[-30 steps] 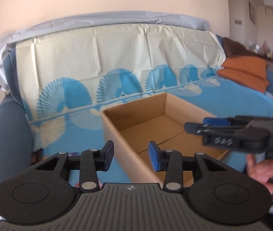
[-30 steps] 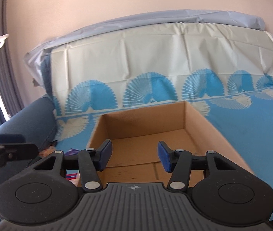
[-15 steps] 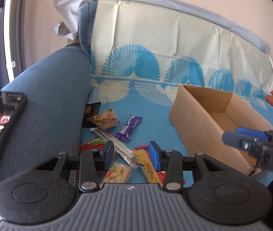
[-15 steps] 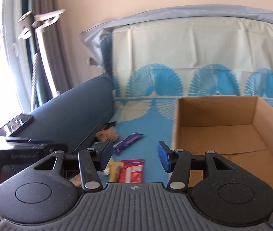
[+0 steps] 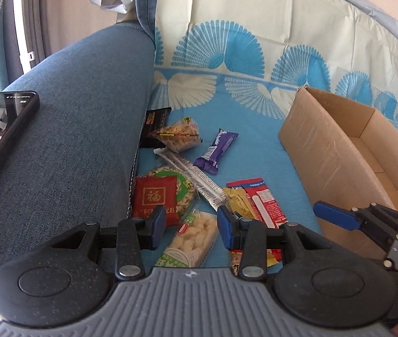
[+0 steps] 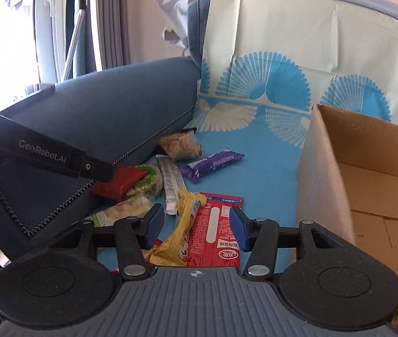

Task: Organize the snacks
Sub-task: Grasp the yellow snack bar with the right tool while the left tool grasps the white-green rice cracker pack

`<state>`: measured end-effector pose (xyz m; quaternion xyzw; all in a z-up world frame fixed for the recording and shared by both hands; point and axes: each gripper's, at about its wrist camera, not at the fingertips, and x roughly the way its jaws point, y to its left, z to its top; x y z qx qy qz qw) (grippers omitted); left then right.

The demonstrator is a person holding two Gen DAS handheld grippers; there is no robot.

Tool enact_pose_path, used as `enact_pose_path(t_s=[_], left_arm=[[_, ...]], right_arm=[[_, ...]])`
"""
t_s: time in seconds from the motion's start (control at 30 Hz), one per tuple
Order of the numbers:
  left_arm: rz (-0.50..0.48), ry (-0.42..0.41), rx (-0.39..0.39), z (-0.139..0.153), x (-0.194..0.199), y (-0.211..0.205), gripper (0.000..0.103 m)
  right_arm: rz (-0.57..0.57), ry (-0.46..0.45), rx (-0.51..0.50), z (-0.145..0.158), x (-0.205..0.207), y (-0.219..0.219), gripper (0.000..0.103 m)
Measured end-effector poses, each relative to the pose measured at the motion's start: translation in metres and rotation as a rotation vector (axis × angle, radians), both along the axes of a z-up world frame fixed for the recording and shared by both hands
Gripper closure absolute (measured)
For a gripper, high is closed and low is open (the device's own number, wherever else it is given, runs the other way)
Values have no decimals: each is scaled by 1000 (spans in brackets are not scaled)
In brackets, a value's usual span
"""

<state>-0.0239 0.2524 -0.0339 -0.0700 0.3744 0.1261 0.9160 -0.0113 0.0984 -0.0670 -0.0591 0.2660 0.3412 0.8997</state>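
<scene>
A: Landmark is the cardboard box (image 5: 339, 151); every snack lies on the blue cover to its left, none inside it. Working left to right?

B: Yes. Farthest from the box, against the sofa arm (image 5: 81, 118): the red packet (image 5: 155, 196) on the round rice cracker (image 5: 185, 185). Left gripper (image 5: 189, 226) hangs above the white-candy pack (image 5: 193, 238), jaws partly apart, nothing between the pads.

A: Then the middle of the pile?

B: The long clear stick pack (image 5: 190, 174) runs diagonally, its far end toward the sofa arm, its near end toward the box. The purple bar (image 5: 216, 151) lies beyond it, well apart from either gripper.

A: And nearest the box?

B: The yellow wrapper (image 6: 182, 224) and the red sachet (image 6: 218, 230), side by side, just left of the box wall. Both have long axes running roughly away from the right gripper (image 6: 196, 224), which sits over them, jaws partly open, empty.

A: Judgement?

B: Right hand is nearer the box and the red sachet; its jaws straddle the sachet's narrow width already, so a straight descent should suit. Left hand looks better placed for the candy pack.
</scene>
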Motion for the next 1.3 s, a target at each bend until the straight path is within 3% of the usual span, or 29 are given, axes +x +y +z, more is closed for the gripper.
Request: enact_pose_path(t_s=[0.2, 0.43, 0.6, 1.03, 1.3], left_arm=[[-3, 41, 21, -6, 10, -5, 58], [-10, 151, 24, -20, 27, -4, 57], [-13, 223, 15, -31, 36, -5, 51], [-40, 342, 35, -53, 53, -12, 31], [-35, 387, 53, -64, 60, -13, 31]], right_arm=[[-30, 64, -15, -17, 23, 18, 50], [-13, 126, -85, -39, 37, 41, 52], [8, 139, -115, -42, 39, 44, 90], [12, 141, -107, -21, 26, 20, 91], [25, 167, -144, -20, 11, 8, 91]])
